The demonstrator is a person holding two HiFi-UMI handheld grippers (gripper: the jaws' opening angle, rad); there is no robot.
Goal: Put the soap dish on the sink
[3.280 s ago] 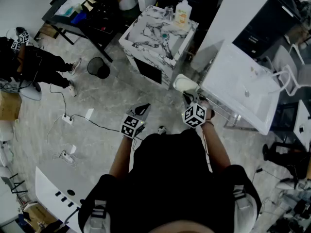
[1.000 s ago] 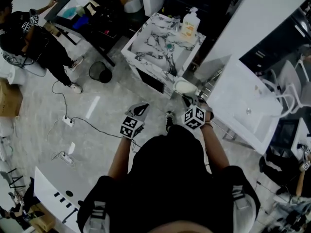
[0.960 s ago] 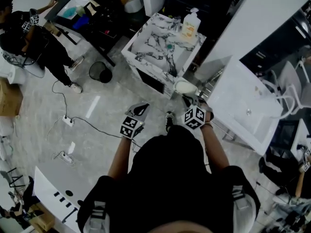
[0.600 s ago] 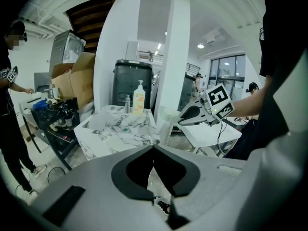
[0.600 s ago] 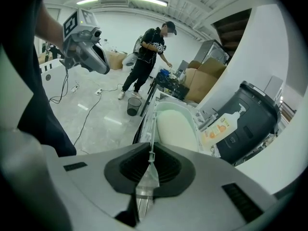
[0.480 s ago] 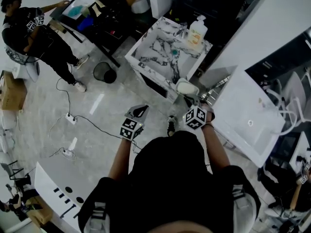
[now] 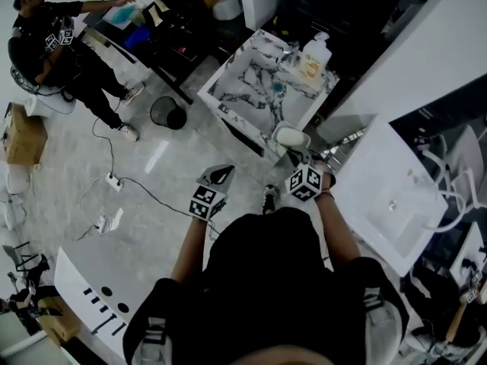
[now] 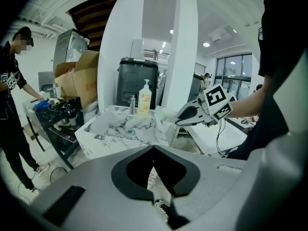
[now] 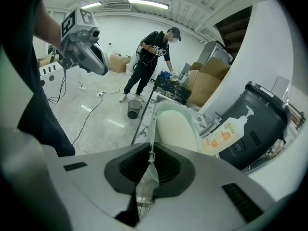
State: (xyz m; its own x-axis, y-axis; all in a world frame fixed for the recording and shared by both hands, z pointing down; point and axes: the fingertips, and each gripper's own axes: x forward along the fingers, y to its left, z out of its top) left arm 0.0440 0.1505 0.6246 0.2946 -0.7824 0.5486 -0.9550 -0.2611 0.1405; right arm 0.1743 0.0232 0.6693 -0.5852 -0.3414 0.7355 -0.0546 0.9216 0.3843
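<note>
The soap dish (image 7: 291, 137) is pale green with a cream soap bar in it. My right gripper (image 7: 298, 157) is shut on the dish's near rim and holds it level beside the near corner of the marble sink (image 7: 255, 90). In the right gripper view the soap dish (image 9: 175, 126) fills the space ahead of the right gripper (image 9: 151, 154). A pump soap bottle (image 7: 313, 54) stands at the sink's back edge. My left gripper (image 7: 221, 174) is shut on nothing, held over the floor left of the dish. In the left gripper view the left gripper (image 8: 153, 148) faces the marble sink (image 8: 127, 126).
A white basin unit (image 7: 396, 204) stands to the right. A black waste bin (image 7: 168, 113) and cables (image 7: 114, 181) are on the floor at the left. A person (image 7: 57, 40) works at a dark table far left. A dark grey bin (image 9: 262, 124) is behind the sink.
The view has shifted toward the marble sink, which now lies closer to the held dish. Both grippers keep their state. The person at the far table has moved.
</note>
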